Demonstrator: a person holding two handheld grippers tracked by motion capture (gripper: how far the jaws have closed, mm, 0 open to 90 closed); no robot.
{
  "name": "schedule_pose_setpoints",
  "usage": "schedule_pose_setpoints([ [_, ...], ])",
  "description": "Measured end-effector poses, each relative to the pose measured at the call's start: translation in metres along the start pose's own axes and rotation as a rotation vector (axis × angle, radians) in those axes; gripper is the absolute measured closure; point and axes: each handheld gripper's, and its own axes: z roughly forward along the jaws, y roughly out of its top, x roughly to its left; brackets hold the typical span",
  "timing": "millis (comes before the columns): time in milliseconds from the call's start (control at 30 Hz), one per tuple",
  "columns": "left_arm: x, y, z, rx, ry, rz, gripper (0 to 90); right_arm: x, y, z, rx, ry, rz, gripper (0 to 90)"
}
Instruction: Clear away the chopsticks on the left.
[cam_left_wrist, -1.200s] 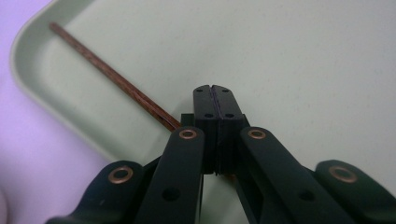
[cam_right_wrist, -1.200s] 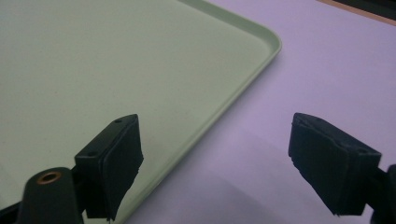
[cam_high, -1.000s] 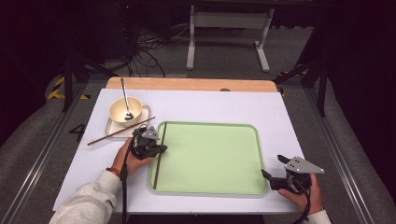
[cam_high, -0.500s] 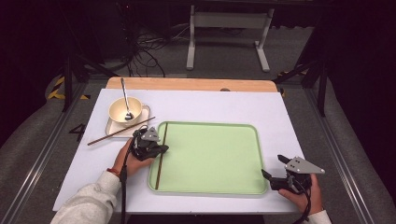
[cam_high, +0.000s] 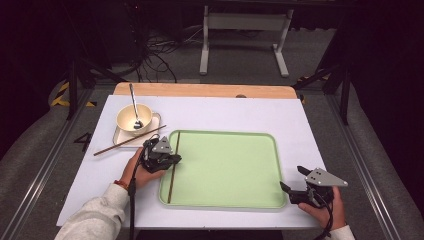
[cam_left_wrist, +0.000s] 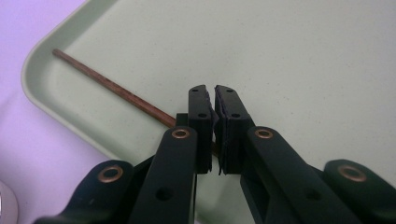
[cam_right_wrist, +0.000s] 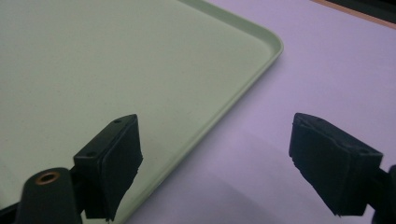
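A dark wooden chopstick (cam_high: 173, 175) lies along the left side of the green tray (cam_high: 235, 200), running front to back. My left gripper (cam_high: 175, 159) sits over the tray's left rim, shut on this chopstick near its middle. In the left gripper view the chopstick (cam_left_wrist: 112, 88) runs in between the closed jaws of my left gripper (cam_left_wrist: 214, 88). My right gripper (cam_high: 291, 187) rests on the white table by the tray's front right corner. It stands open with nothing between its jaws. The right gripper view shows the right gripper (cam_right_wrist: 215, 168) astride the tray rim (cam_right_wrist: 243, 79).
A second chopstick (cam_high: 129, 140) lies on the white table left of the tray, leaning across a small square plate (cam_high: 154, 120). On that plate stands a cream bowl (cam_high: 127, 115) with a metal spoon (cam_high: 133, 102) in it. The wooden table edge (cam_high: 200, 90) runs along the back.
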Motion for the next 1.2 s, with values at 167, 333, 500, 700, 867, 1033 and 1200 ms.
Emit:
schedule_pose_setpoints([
  [167, 0.000, 0.000, -0.004, -0.026, 0.004, 0.007, 85.0, 0.000, 0.000, 0.000, -0.001, 0.002, 0.001, 17.2],
  [333, -0.001, 0.001, -0.008, -0.044, 0.011, 0.013, 84.0, 0.000, 0.000, 0.000, -0.002, 0.002, 0.002, 17.2],
  [500, -0.002, 0.001, -0.013, -0.063, 0.015, 0.025, 82.9, 0.001, 0.000, 0.000, -0.002, 0.002, -0.001, 17.2],
  [700, -0.004, 0.001, -0.020, -0.087, 0.020, 0.044, 80.2, 0.001, 0.001, -0.001, -0.004, 0.002, -0.001, 17.2],
  [867, -0.005, 0.001, -0.026, -0.110, 0.022, 0.052, 78.8, 0.000, 0.001, -0.001, -0.007, -0.002, -0.002, 17.2],
  [1033, -0.006, 0.001, -0.031, -0.121, 0.027, 0.074, 77.4, 0.000, 0.003, 0.000, -0.008, -0.004, -0.004, 17.2],
  [1200, -0.006, -0.001, -0.039, -0.139, 0.035, 0.089, 76.3, 0.001, 0.005, 0.002, -0.008, -0.001, -0.011, 17.2],
])
